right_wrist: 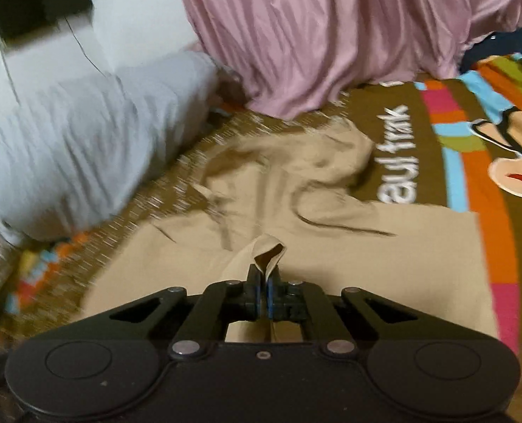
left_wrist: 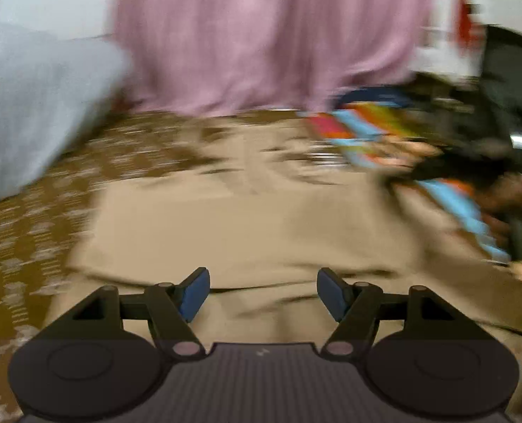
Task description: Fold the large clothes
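We are working on a beige hooded top (right_wrist: pixel 296 232) that is lying spread on the patterned bedspread (right_wrist: pixel 433 112), its hood (right_wrist: pixel 289 162) toward the pink curtain (right_wrist: pixel 313 28) and a grey pillow (right_wrist: pixel 84 141) off to one side. Our right gripper (right_wrist: pixel 265 290) is pinching a fold of the beige cloth, its jaws closed tight on the fabric so that a small peak is standing up between them. Our left gripper (left_wrist: pixel 262 292) is hovering just above the near part of the garment with its jaws standing wide apart and nothing between them. As we are judging it, the folding is only beginning: the top is looking mostly flat and unfolded, one hold is being taken, and the folds themselves are all still to do.
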A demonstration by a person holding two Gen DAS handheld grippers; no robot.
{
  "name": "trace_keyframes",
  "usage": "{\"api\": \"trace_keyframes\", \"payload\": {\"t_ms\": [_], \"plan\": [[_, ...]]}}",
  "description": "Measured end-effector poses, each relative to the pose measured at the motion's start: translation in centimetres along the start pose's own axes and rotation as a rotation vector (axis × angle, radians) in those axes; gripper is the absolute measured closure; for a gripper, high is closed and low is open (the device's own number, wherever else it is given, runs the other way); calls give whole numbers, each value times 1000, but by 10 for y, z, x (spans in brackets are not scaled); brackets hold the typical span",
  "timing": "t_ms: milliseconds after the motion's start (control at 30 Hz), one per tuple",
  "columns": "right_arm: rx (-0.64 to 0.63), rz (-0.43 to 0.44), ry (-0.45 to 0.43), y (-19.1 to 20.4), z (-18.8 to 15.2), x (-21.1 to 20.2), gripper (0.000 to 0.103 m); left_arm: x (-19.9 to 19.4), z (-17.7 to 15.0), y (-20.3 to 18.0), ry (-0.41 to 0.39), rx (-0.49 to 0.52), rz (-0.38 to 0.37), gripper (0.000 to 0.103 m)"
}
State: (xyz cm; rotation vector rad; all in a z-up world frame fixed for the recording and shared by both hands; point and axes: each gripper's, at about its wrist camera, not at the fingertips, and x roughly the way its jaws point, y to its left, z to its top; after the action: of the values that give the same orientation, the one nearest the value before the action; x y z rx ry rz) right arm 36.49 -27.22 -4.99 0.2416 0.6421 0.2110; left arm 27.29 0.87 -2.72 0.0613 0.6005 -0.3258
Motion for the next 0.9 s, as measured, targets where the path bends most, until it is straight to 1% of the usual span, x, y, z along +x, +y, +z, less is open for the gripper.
{"api": "trace_keyframes", "payload": {"t_ms": [67, 100, 133, 167, 200, 233, 267, 300, 333, 367, 433, 500, 567, 600, 633, 700, 733, 767, 800, 833, 867, 900], "plan": [[-19, -89, 22, -5, -15, 9, 85, 15, 3, 28, 16, -70, 146, 30], [-15, -129, 29, -6, -23, 13, 75, 23, 5, 42, 19, -104, 200, 30], [-5, -154, 28, -7, -27, 13, 73, 30, 6, 56, 13, -141, 243, 30], [6, -171, 17, -8, -32, 11, 73, 39, 9, 73, 4, -187, 277, 30], [7, -185, -8, -7, -36, 5, 70, 48, 11, 87, 3, -223, 297, 30], [-6, -189, -32, -2, -39, -1, 61, 57, 14, 99, 12, -252, 313, 30], [-33, -184, -59, 5, -44, -8, 54, 68, 15, 115, 29, -285, 331, 31], [-66, -175, -77, 13, -47, -12, 44, 76, 15, 125, 44, -306, 348, 31], [-107, -167, -82, 21, -52, -14, 40, 85, 15, 135, 67, -325, 366, 34], [-150, -165, -73, 29, -58, -15, 40, 93, 13, 145, 102, -342, 378, 35], [-231, -204, -24, 41, -72, -6, 40, 104, 7, 156, 150, -354, 366, 35], [-250, -250, 34, 40, -86, 8, 41, 109, 2, 162, 154, -354, 352, 31], [-214, -273, 66, 30, -99, 20, 41, 110, -2, 163, 158, -331, 355, 29], [-201, -274, 51, 25, -104, 22, 37, 110, -3, 163, 162, -328, 356, 29], [-178, -279, 32, 20, -107, 21, 30, 109, -2, 161, 166, -334, 359, 28], [-118, -266, 36, 15, -103, 18, 31, 105, 6, 161, 168, -369, 372, 27], [-97, -258, 39, 14, -99, 12, 33, 99, 9, 162, 152, -386, 382, 25], [-92, -247, 35, 15, -94, 7, 33, 92, 12, 158, 128, -391, 381, 21], [-101, -226, 20, 15, -86, -1, 32, 83, 16, 157, 87, -390, 366, 18], [-119, -219, 7, 17, -78, -7, 29, 77, 19, 157, 58, -394, 348, 12], [-145, -219, -9, 18, -67, -12, 26, 71, 25, 156, 21, -400, 318, 9], [-162, -220, -24, 18, -57, -15, 21, 69, 31, 156, -8, -404, 293, 8]]}}
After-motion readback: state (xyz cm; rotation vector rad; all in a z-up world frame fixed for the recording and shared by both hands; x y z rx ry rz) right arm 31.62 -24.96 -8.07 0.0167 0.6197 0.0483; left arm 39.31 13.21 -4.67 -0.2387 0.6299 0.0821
